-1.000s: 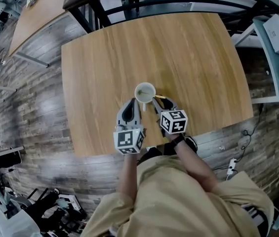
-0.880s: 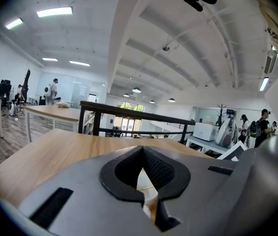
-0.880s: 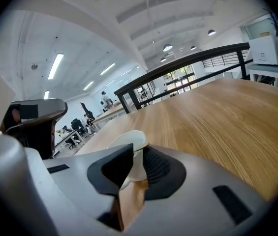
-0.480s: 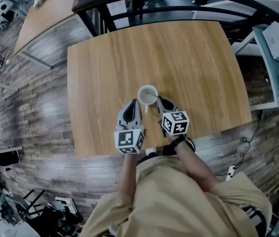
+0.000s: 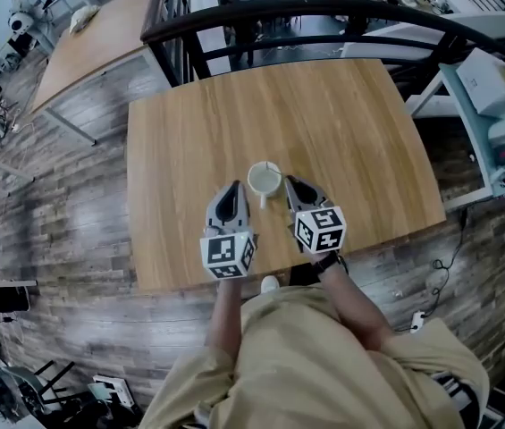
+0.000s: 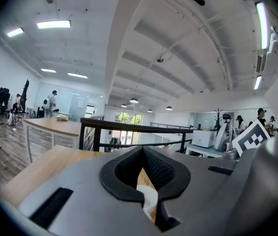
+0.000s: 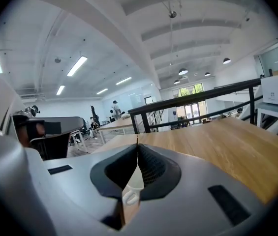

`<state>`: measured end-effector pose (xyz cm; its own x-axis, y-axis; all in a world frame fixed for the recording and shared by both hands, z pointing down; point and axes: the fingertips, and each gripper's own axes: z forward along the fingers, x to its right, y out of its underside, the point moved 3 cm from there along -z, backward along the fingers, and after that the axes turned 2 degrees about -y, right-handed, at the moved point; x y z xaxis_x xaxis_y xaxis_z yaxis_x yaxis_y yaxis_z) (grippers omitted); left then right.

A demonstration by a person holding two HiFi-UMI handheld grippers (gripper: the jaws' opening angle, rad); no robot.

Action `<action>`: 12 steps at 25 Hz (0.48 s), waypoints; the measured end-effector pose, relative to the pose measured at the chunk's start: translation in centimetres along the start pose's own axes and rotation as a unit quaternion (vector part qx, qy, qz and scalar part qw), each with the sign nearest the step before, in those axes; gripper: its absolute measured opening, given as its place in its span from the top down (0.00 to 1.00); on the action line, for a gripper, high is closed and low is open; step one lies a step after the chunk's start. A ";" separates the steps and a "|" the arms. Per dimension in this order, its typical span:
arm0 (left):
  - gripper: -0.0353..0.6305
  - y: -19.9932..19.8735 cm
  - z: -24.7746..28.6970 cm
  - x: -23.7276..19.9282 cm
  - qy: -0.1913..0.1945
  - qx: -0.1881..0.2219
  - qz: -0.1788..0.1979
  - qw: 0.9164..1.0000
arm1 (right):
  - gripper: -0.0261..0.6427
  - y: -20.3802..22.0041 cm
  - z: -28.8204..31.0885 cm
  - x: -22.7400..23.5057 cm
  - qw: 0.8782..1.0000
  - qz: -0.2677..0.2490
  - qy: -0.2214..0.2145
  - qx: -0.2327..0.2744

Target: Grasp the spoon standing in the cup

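Spoon: too small for me to pick out in the head view; neither gripper view showed it plainly, so I could not tell whether it stood in the cup or sat between my jaws.
Cup [image 5: 265, 179]: white and upright on the surface, in its near half; the handle pointed back toward me; it stood between the tips of my two grippers.
Right gripper [image 5: 290, 183]: my jaws were pressed together, with the dark pads meeting along one thin line; the tip lay just beside the cup's right rim, and I could not tell if it touched; in the right gripper view the cup and its handle loop showed low down, through the gap behind the closed pads.
Left gripper [image 5: 235, 187]: my jaws were drawn together here too, with the pads meeting at the tip; it lay just left of the cup, apart from the rim as far as I could judge; a slice of white cup wall showed under the pads in the left gripper view.
Surface [image 5: 341, 123]: a light wooden tabletop; the cup was the only thing I saw standing on it.
Railing [image 5: 324, 12]: dark, running along the far edge of the surface.
Second table [image 5: 82, 47]: wooden, well apart at the upper left.
Floor [image 5: 64, 204]: grey wood planks all round.
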<state>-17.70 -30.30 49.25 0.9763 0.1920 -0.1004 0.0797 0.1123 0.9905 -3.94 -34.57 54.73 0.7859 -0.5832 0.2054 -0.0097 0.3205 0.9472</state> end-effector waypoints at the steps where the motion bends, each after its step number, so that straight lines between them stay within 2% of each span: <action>1: 0.93 -0.4 -0.3 0.1 0.001 0.004 0.003 1.000 | 0.94 -0.6 -0.5 -0.3 1.000 -0.013 0.001 0.006; 6: 0.93 -2.3 -1.9 0.7 0.008 0.018 0.017 1.000 | 0.94 -2.8 -2.5 -2.0 0.996 -0.086 0.016 0.026; 12: 0.93 -4.5 -3.5 1.3 0.010 0.030 0.026 0.999 | 0.94 -5.3 -4.6 -2.9 0.993 -0.094 0.041 0.060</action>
<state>-17.54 -27.11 44.35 0.9751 0.2160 -0.0493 0.0410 0.0429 0.9982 -3.34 -31.12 47.93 0.8288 -0.5595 0.0066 0.0715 0.1176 0.9905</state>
